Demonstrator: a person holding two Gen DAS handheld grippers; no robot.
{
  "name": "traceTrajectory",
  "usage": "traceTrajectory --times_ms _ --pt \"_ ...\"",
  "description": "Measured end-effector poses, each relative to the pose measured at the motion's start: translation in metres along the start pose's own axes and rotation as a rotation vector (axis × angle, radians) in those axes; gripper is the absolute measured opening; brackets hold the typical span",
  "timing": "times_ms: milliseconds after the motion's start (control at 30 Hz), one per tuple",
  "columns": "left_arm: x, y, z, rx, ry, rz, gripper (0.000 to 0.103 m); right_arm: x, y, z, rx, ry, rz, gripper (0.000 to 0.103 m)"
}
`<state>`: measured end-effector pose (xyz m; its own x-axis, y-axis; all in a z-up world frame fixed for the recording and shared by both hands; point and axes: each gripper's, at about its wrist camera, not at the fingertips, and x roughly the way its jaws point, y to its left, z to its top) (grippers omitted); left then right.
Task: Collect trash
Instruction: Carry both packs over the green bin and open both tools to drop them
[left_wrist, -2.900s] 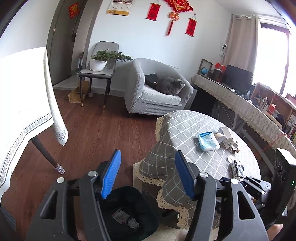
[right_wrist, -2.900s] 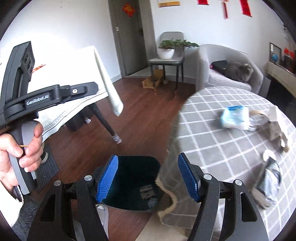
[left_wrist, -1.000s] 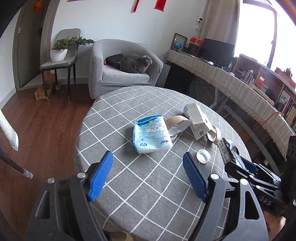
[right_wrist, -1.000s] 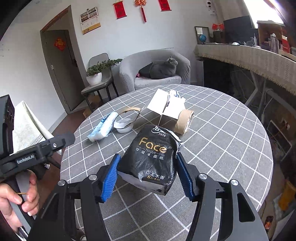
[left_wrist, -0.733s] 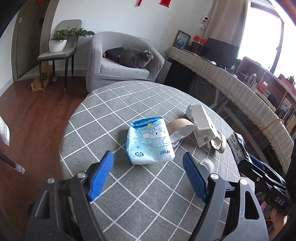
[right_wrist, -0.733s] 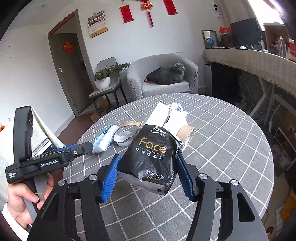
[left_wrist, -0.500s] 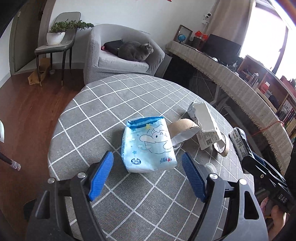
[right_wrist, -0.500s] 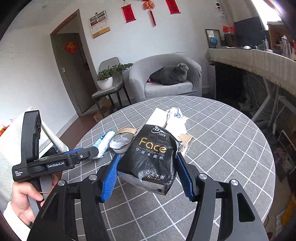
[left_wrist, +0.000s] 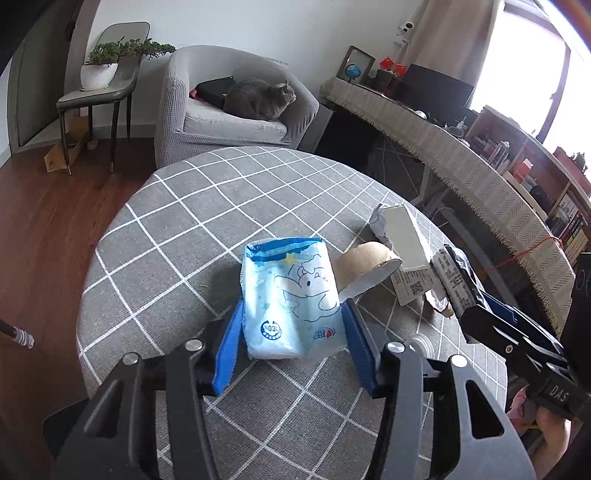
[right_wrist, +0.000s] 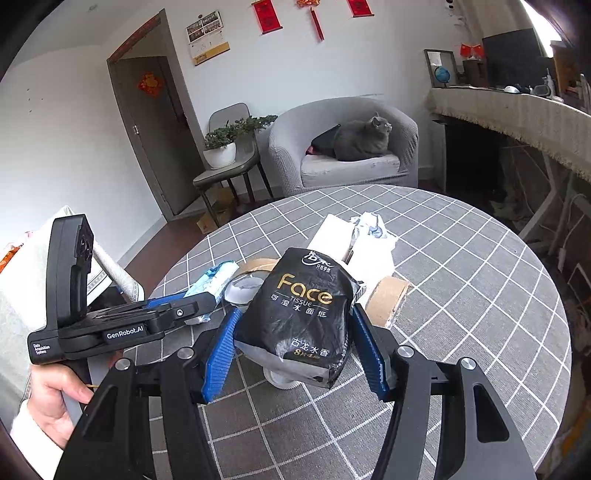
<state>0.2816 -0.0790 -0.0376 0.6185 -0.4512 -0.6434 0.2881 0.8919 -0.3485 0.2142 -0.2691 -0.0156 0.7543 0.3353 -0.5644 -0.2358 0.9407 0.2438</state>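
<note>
Here left gripper (left_wrist: 291, 345) clamps crinkly blue pack (left_wrist: 291, 299).

Your right tongs (right_wrist: 293, 338) clamp black tissue pack (right_wrist: 301, 314) above checked counter (right_wrist: 461, 314); your left tongs (right_wrist: 199, 306) grip blue-white packet (right_wrist: 214, 280).

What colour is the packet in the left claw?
Light blue and white packet with a cartoon, clearest from the left wrist view.

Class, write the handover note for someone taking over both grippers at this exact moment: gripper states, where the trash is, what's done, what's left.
Right gripper: shut on the black tissue pack, lifted.
Left gripper: jaws around the blue wipes pack on the round table; grip looks closed.
On the table: tape roll, white box, small cap.
Left: bin both packs, then collect the rest.
</note>
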Motion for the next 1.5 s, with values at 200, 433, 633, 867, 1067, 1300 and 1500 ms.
traceTrajectory --times_ms 200,433,633,867,1067,1300,1500 --pt "-0.010 -0.001 -0.001 -0.006 -0.010 -0.005 0.055 0.001 0.011 0.002 -0.018 0.001 0.000 0.061" --pt "-0.028 0.002 -0.006 -0.004 -0.017 0.001 0.055 -0.001 0.030 0.001 -0.032 -0.004 0.019 0.061" --pt "-0.052 0.012 -0.016 0.009 -0.020 0.020 0.055 -0.006 0.048 -0.005 -0.027 -0.008 0.037 0.061" --pt "-0.088 0.033 -0.034 0.017 -0.022 0.068 0.055 -0.011 0.077 -0.020 -0.032 -0.003 0.060 0.061" --pt "-0.113 0.049 -0.048 0.020 -0.027 0.095 0.055 -0.010 0.105 -0.032 -0.049 0.009 0.080 0.061" --pt "-0.141 0.071 -0.062 0.000 -0.045 0.107 0.055 -0.008 0.137 -0.043 -0.069 0.023 0.114 0.061" --pt "-0.153 0.092 -0.079 0.015 -0.010 0.137 0.055 -0.006 0.164 -0.047 -0.090 0.023 0.138 0.061"
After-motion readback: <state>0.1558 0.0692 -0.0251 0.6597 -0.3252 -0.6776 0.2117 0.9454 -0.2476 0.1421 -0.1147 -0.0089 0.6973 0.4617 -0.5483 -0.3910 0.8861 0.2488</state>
